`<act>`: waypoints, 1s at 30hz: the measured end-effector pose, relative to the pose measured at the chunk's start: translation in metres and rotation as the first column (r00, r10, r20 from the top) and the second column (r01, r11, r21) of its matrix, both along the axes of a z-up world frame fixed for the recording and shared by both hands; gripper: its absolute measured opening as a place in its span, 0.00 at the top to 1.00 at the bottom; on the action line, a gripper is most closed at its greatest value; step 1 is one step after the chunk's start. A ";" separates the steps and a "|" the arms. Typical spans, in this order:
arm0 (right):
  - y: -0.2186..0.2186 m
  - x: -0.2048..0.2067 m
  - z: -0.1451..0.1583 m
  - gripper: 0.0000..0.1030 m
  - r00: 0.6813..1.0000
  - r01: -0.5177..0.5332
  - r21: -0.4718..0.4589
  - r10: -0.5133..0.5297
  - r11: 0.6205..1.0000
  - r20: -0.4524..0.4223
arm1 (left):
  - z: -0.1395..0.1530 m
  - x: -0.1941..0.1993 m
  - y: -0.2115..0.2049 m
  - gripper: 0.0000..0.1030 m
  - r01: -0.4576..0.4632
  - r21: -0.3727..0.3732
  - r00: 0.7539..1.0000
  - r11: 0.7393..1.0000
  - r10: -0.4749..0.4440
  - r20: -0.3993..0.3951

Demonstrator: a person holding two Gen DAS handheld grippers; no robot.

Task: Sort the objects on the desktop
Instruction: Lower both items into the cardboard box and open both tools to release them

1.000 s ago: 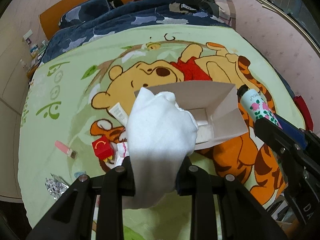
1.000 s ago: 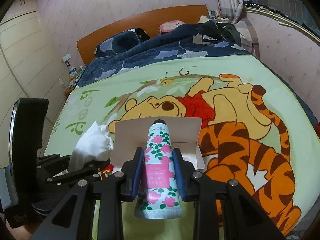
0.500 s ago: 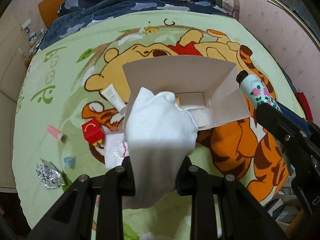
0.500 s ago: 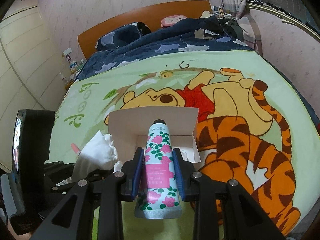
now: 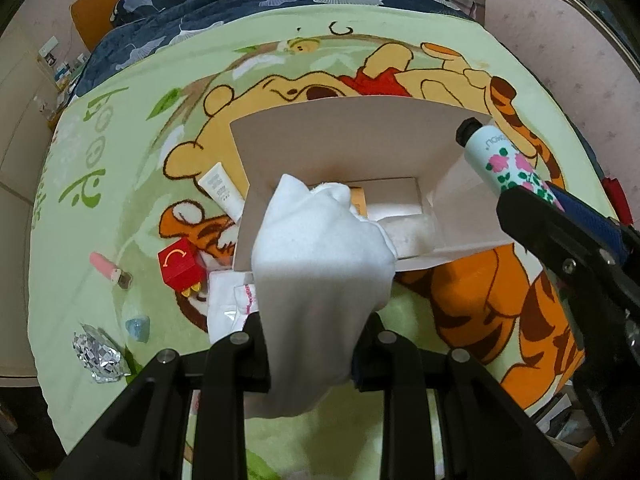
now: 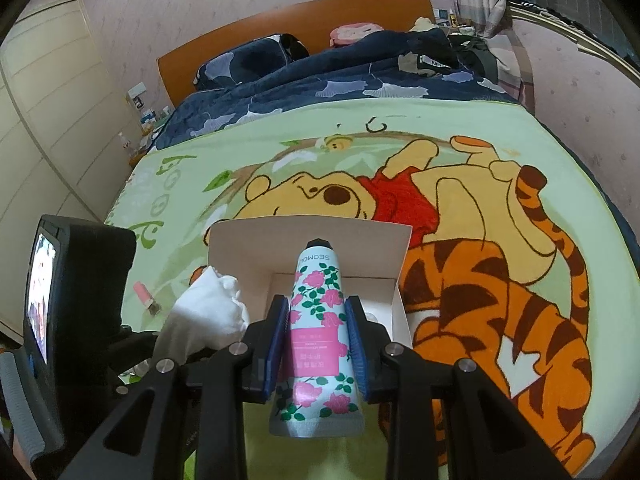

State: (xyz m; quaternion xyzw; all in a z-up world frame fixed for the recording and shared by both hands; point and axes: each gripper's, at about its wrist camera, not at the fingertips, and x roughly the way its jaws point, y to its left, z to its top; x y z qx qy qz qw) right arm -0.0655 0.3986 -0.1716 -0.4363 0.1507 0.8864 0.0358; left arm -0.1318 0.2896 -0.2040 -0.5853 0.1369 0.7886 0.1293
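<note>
While both grippers carry items above the open white cardboard box [image 5: 360, 148], sorting is half done.
The left gripper [image 5: 316, 344] clamps a white soft cloth [image 5: 320, 272], the right gripper [image 6: 316, 336] a rose-printed tube [image 6: 318, 320]; a red cube [image 5: 178, 268] and white tube [image 5: 222, 194] remain outside.

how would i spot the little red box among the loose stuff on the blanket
Start at the open white cardboard box on the green cartoon blanket. Just off its near left corner sits the small red cube-shaped box. It is the only red item, with a yellow curved arrow on top.
</note>
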 end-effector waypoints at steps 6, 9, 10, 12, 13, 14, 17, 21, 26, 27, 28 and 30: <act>0.002 -0.008 -0.008 0.71 1.000 -0.005 0.005 0.005 1.000 0.021 | -0.002 -0.011 0.004 0.73 -0.010 -0.003 1.000 1.000 0.010 0.008; 0.003 -0.011 -0.009 0.71 1.000 -0.007 0.006 0.006 1.000 0.026 | -0.003 -0.014 0.004 0.73 -0.013 -0.006 1.000 1.000 0.013 0.012; 0.003 -0.011 -0.009 0.71 1.000 -0.007 0.006 0.007 1.000 0.027 | -0.003 -0.014 0.004 0.73 -0.013 -0.006 1.000 1.000 0.013 0.014; 0.003 -0.013 -0.009 0.71 1.000 -0.007 0.006 0.007 1.000 0.028 | -0.003 -0.016 0.005 0.73 -0.011 -0.008 1.000 1.000 0.011 0.016; 0.003 -0.014 -0.009 0.71 1.000 -0.007 0.006 0.007 1.000 0.029 | -0.003 -0.016 0.005 0.73 -0.009 -0.010 1.000 1.000 0.009 0.017; 0.003 -0.014 -0.009 0.71 1.000 -0.007 0.005 0.007 1.000 0.029 | -0.002 -0.016 0.005 0.73 -0.007 -0.011 1.000 1.000 0.007 0.018; 0.004 -0.017 -0.009 0.71 0.999 -0.006 0.002 0.006 1.000 0.032 | -0.002 -0.019 0.007 0.72 0.001 -0.019 1.000 1.000 -0.001 0.024; 0.006 -0.022 -0.009 0.71 0.999 -0.008 0.001 0.008 1.000 0.042 | -0.004 -0.024 0.012 0.65 0.018 -0.043 0.999 0.999 -0.016 0.046; 0.012 -0.033 -0.013 0.71 0.996 0.003 0.004 -0.003 1.000 0.085 | -0.006 -0.031 0.018 0.28 0.019 -0.094 0.998 0.995 -0.013 0.066; 0.013 -0.035 -0.013 0.70 0.996 0.007 0.010 -0.008 1.000 0.091 | -0.006 -0.033 0.020 0.23 0.021 -0.110 0.998 0.994 -0.014 0.066; 0.014 -0.037 -0.013 0.69 0.996 0.009 0.011 -0.010 1.000 0.093 | -0.006 -0.035 0.022 0.21 0.026 -0.127 0.998 0.992 -0.018 0.065; 0.018 -0.040 -0.014 0.67 0.996 0.016 -0.001 -0.015 1.000 0.092 | -0.006 -0.040 0.027 0.10 0.038 -0.146 0.996 0.989 -0.027 0.080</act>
